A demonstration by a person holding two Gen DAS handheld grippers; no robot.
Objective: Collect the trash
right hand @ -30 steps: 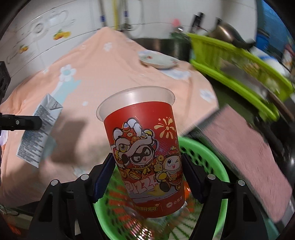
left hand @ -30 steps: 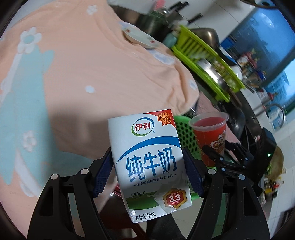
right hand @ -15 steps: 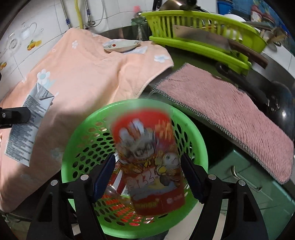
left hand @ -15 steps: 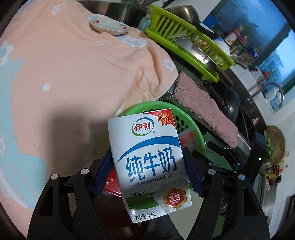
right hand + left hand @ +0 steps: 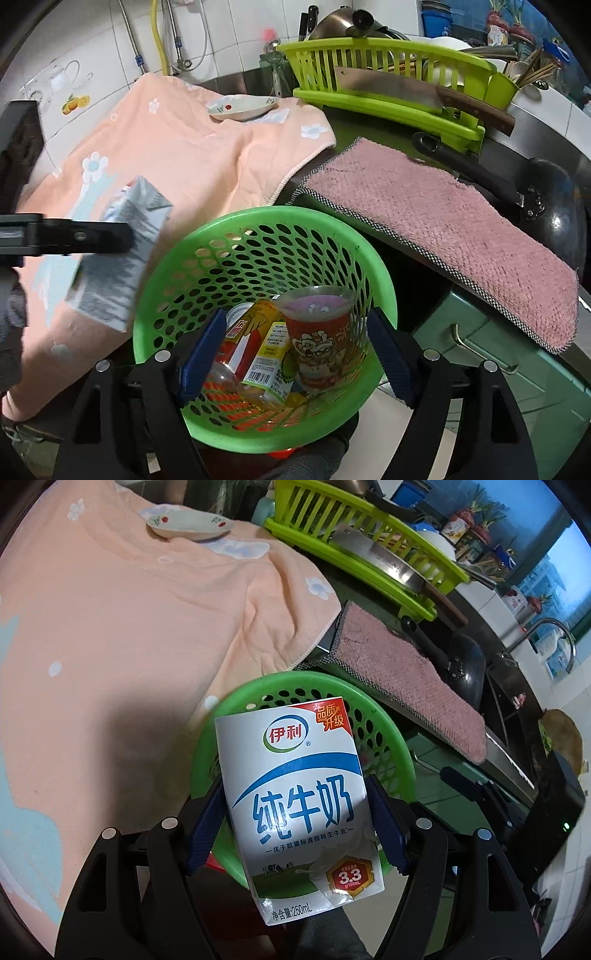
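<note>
- Milk carton [image 5: 299, 805]: my left gripper [image 5: 295, 830] has it clamped, a blue pad [image 5: 201, 830] pressed on each side. It is a white 250 mL box with a blue swoosh, blue Chinese lettering, a red corner flash and a hexagonal "3.3" badge; its lower corner is creased. It hangs above the near rim of the green basket [image 5: 384, 716].
- From my right wrist view the carton [image 5: 118, 254] shows its grey printed back, tilted, beside the basket's left rim.
- My right gripper [image 5: 295, 354] is opening, with nothing between its pads; it hangs over the basket [image 5: 229, 218].
- The red paper cup [image 5: 319, 339] with cartoon lion-dance figures stands inside the basket, next to a yellow-labelled bottle [image 5: 269, 350] and a can [image 5: 236, 332].
- Beyond the basket: a pink mat [image 5: 443, 221], a peach towel [image 5: 184, 155] bearing a small dish [image 5: 240, 107], a lime dish rack [image 5: 388, 74] and a cleaver [image 5: 406, 92].
</note>
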